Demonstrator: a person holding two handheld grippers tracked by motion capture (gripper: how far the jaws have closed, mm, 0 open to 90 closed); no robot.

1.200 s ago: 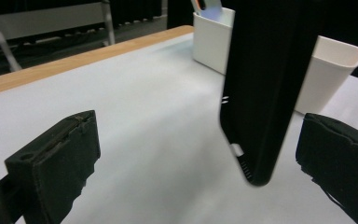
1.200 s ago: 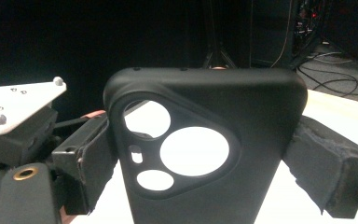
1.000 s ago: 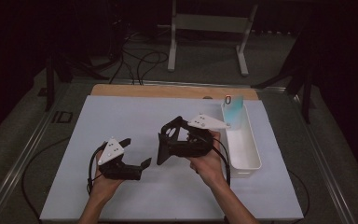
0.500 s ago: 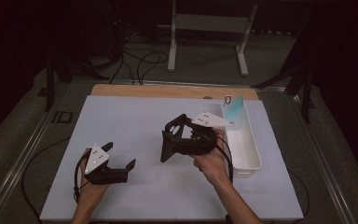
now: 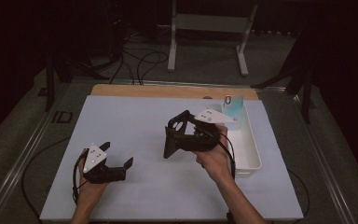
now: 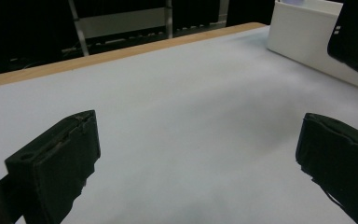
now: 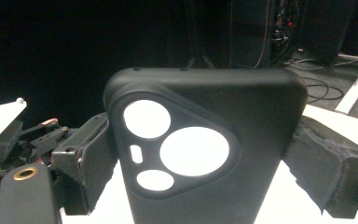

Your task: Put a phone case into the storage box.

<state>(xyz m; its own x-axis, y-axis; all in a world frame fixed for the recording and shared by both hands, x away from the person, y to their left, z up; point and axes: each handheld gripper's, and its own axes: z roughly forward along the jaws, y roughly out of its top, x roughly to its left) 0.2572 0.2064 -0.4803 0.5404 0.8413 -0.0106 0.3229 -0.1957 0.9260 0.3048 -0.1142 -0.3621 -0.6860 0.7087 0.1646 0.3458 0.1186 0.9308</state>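
Just left of the white bin (image 5: 247, 149), right gripper (image 5: 179, 140) clamps a black phone case (image 7: 205, 154) upright, likely for inspection or handover. Left gripper (image 5: 116, 161), farther left, hovers wide apart, empty.

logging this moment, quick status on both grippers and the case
Left gripper open, low over the table. Right gripper shut on black phone case, held off the table. White bin just right of it.
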